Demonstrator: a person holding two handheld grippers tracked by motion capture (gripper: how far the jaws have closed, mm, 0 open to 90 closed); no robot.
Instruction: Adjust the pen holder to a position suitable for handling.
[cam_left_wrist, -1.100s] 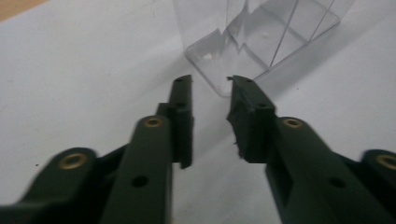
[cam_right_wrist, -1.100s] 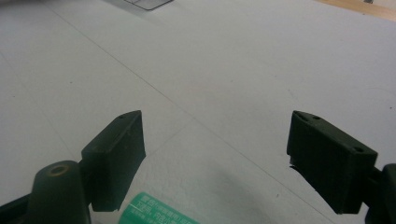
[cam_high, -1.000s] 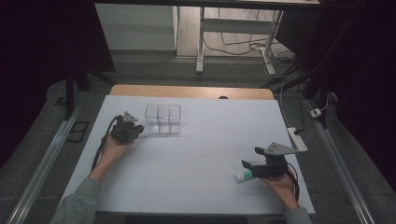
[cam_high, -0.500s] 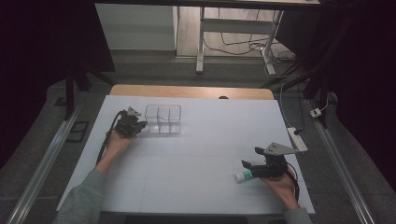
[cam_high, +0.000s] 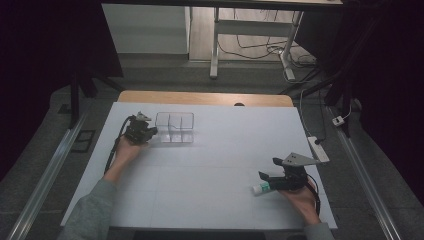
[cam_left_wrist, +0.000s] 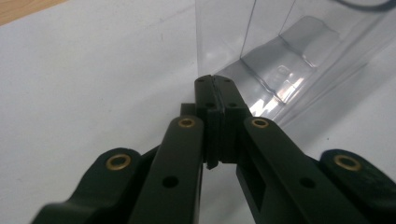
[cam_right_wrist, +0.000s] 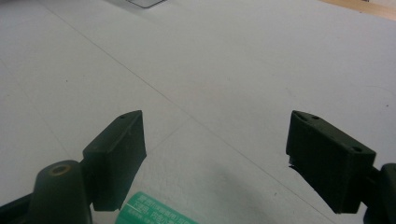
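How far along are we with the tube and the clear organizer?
Early stage. Done: the left gripper is shut at the wall of the clear organizer; whether it pinches the wall I can't tell. In hand: the right gripper stands open around the green-and-white tube, not clamped. Left: grasping the tube and carrying it to the empty compartments.

Grey sleeves, black two-jaw grippers

The left gripper (cam_left_wrist: 215, 91) is black plastic with brass-ringed pivot holes, small screw holes in its flat pads, and a black cable trailing at the left of the high view. The right gripper (cam_right_wrist: 215, 154) has blocky black pads and carries a grey three-cornered plate. Both sleeves are grey.
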